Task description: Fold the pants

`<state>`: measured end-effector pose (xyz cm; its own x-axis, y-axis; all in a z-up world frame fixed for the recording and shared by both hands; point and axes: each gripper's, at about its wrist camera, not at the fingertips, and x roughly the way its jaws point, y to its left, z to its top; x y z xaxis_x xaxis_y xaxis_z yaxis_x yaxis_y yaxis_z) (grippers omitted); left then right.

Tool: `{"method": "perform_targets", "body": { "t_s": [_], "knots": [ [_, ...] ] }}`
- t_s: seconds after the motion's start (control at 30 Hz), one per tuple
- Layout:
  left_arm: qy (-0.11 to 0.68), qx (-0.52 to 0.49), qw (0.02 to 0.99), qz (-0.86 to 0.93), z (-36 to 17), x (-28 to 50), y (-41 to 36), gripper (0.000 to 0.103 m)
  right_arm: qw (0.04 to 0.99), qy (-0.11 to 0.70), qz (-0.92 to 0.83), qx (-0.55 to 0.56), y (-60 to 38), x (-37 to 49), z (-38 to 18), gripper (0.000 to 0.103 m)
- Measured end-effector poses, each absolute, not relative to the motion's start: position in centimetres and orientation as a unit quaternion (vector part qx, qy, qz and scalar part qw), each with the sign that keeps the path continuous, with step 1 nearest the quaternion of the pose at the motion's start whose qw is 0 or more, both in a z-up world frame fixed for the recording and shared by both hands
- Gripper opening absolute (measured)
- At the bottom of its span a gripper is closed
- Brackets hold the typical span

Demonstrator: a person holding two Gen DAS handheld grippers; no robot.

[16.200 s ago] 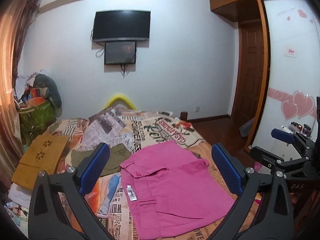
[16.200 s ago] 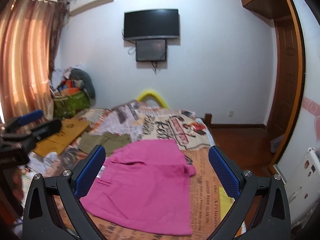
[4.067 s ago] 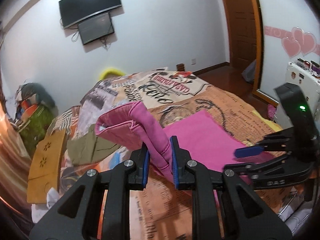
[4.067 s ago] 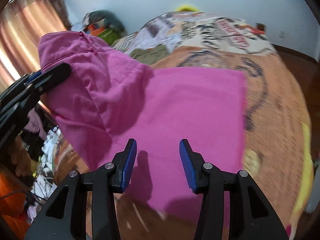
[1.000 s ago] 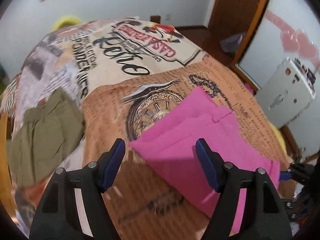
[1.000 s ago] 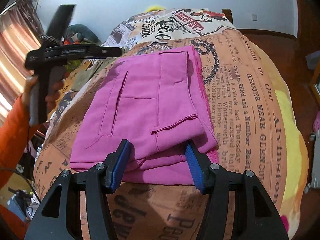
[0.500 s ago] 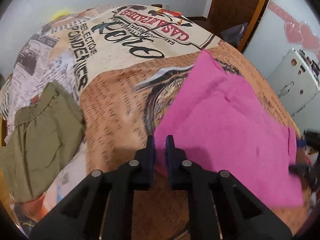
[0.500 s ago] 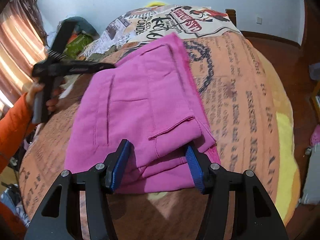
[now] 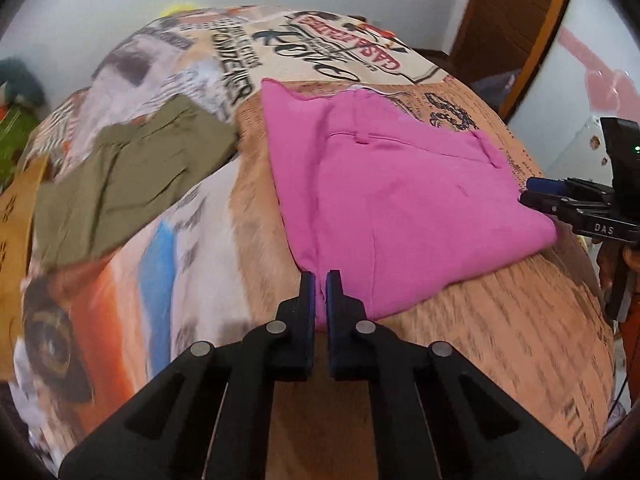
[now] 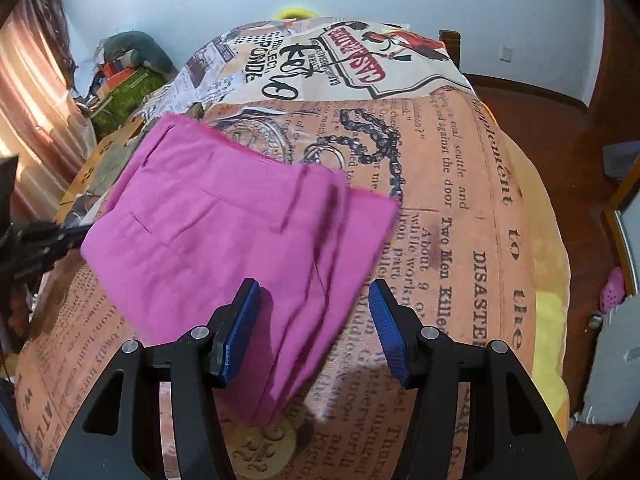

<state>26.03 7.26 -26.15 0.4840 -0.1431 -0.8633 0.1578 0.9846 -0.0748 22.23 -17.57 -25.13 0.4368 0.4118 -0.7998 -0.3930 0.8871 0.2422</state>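
The folded pink pants [image 9: 392,196] lie on the bed's printed cover [image 9: 500,340]. My left gripper [image 9: 319,288] is shut on the near corner of the pants, low over the cover. In the right wrist view the pants [image 10: 224,224] spread in front of my right gripper [image 10: 314,308], which is open with its blue pads on either side of the near edge, gripping nothing. The right gripper also shows at the right edge of the left wrist view [image 9: 576,204], beside the pants' right edge.
Olive green shorts [image 9: 120,176] lie on the cover left of the pants. A tan wooden board [image 9: 12,208] sits at the bed's left edge. A pile of bags and clothes [image 10: 124,68] stands by the curtain. Wooden floor [image 10: 580,128] lies to the right.
My left gripper, shut on the pants' corner, has dragged the pants across the cover and they have turned. My right gripper stays open at the other edge.
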Motion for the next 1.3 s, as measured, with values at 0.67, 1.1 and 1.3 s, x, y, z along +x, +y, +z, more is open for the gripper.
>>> {"method": "perform_targets", "body": {
  "t_s": [0.67, 1.1, 1.3],
  "knots": [
    [0.455, -0.045, 0.887, -0.068, -20.6, 26.5, 12.1, 0.009, 0.86, 0.449, 0.241, 0.013, -16.0, 22.3, -23.4, 0.053],
    [0.51, -0.041, 0.856, -0.082, -26.5, 35.1, 10.6, 0.014, 0.842, 0.457, 0.286, 0.032, -13.2, 27.3, -25.3, 0.017],
    [0.51, -0.037, 0.856, -0.074, -27.2, 35.2, 10.7, 0.013, 0.863, 0.436, 0.255, -0.022, -12.8, 27.1, -25.5, 0.011]
  ]
}}
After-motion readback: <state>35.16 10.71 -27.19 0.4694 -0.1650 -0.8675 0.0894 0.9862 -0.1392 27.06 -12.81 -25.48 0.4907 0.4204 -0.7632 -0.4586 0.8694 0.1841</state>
